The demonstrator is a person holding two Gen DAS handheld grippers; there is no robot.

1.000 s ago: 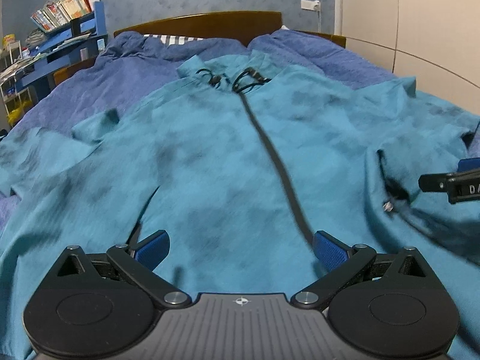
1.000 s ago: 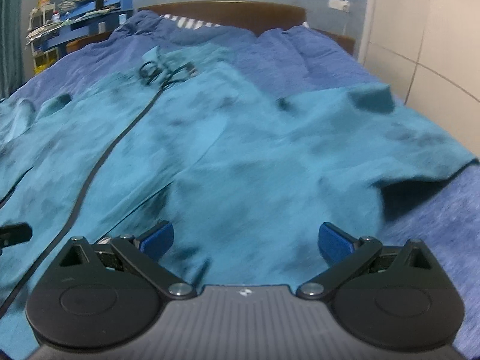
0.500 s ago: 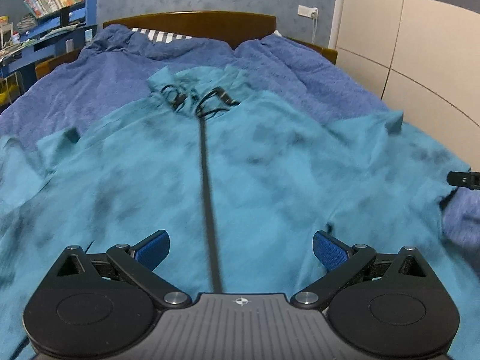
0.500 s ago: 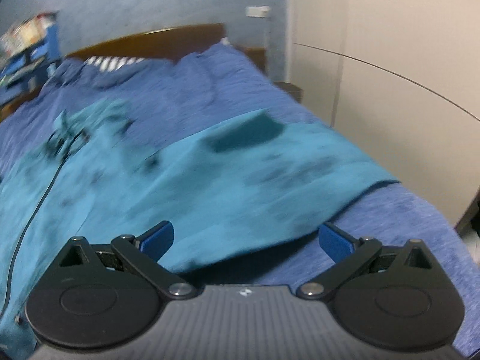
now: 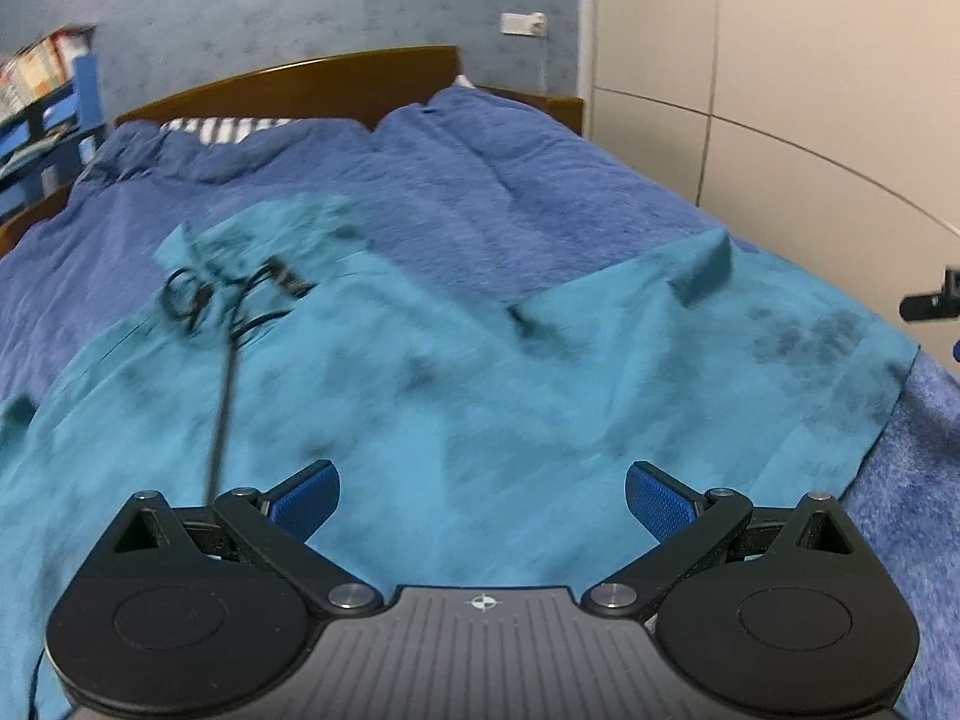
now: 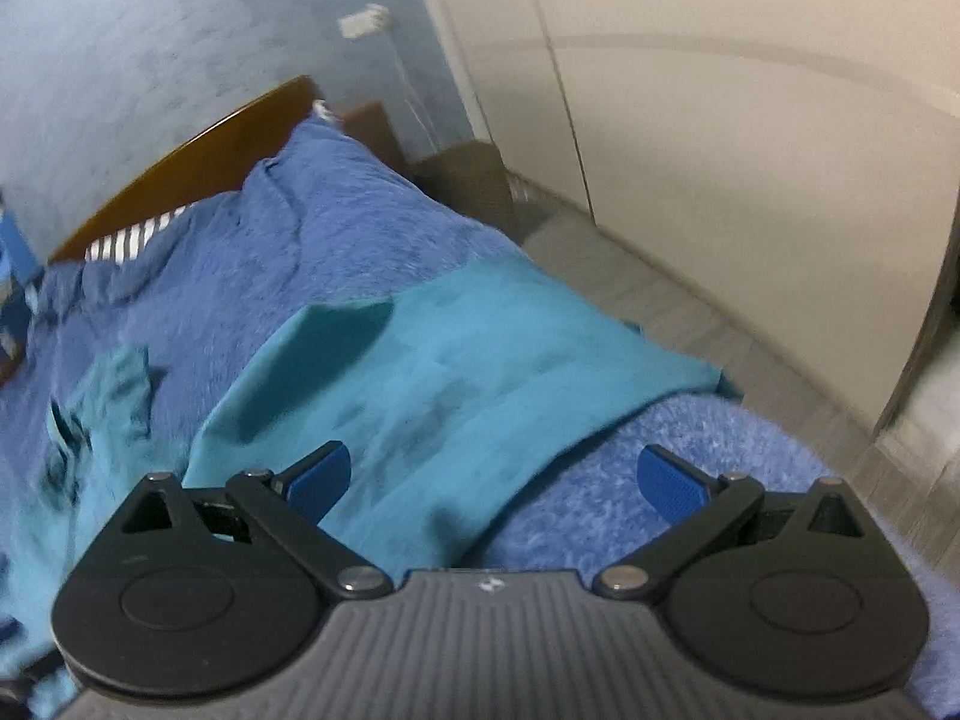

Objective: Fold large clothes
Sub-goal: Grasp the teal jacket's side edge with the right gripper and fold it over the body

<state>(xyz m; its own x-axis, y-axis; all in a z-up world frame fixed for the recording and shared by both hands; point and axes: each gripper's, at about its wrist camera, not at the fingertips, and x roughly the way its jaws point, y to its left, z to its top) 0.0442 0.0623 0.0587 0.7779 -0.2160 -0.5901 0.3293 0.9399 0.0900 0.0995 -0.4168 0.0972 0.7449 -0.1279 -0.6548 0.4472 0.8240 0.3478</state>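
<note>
A large teal zip-up jacket [image 5: 456,396] lies spread face up on a bed, its dark zipper [image 5: 223,396] running up to black drawcords at the collar [image 5: 234,294]. My left gripper [image 5: 480,501] hovers open over the jacket's front, right of the zipper, with nothing between its blue pads. The jacket's right sleeve [image 6: 480,372] stretches toward the bed's right edge. My right gripper [image 6: 492,480] stands open above that sleeve's lower hem, where teal cloth meets blanket. The tip of the right gripper [image 5: 930,303] shows at the far right of the left wrist view.
A blue blanket [image 5: 480,180] covers the bed, with a striped pillow [image 5: 234,129] and a wooden headboard [image 5: 300,87] at the far end. Beige wardrobe doors [image 6: 750,150] and a strip of floor [image 6: 690,300] run along the right. A blue bookshelf [image 5: 48,96] stands at the left.
Both grippers have swung to the right. The left one moved from over the zipper to the jacket's right half; the right one moved from the body out to the right sleeve by the bed's edge.
</note>
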